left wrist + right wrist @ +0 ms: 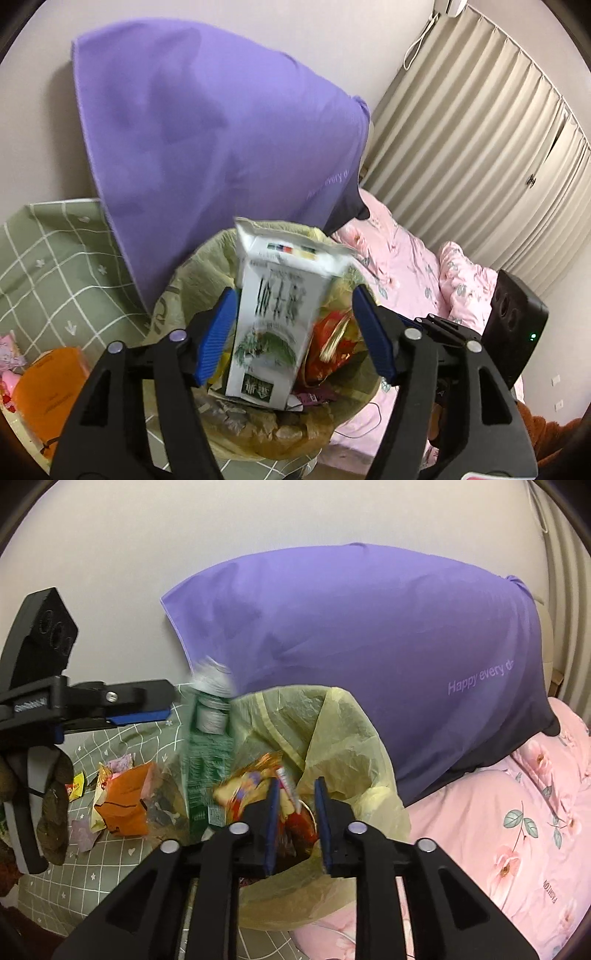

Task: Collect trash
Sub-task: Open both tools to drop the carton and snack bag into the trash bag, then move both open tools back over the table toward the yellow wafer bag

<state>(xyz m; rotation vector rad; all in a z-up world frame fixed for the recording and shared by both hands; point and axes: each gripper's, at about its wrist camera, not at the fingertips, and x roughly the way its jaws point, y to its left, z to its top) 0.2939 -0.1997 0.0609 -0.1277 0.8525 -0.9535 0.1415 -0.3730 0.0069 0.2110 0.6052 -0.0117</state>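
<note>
Left wrist view: we see our left hand-held gripper [295, 325] with its blue pads spread wide over a bin lined with a yellow trash bag [258, 432]. A white and green milk carton [273, 317] sits upside down between the pads, blurred, its lower end among the wrappers in the bag. The left pad lies right at the carton's edge, though we cannot tell if it touches; the right pad stands clear of it, so nothing is clamped.

In the right wrist view, our right hand-held gripper [295, 823] hovers over the same bag [343, 731] with its jaws a little apart and nothing pinched between them; red and gold wrappers [299, 823] show in the gap below. The carton [207, 753] appears here as a green blur at the bag's left rim, just beside the left hand-held gripper [140, 714].

More litter, an orange packet [125, 805] among it, lies on the green checked sheet [110, 860] left of the bin. A purple pillow [369, 657] leans on the wall behind, with pink floral bedding [517, 830] to the right.
</note>
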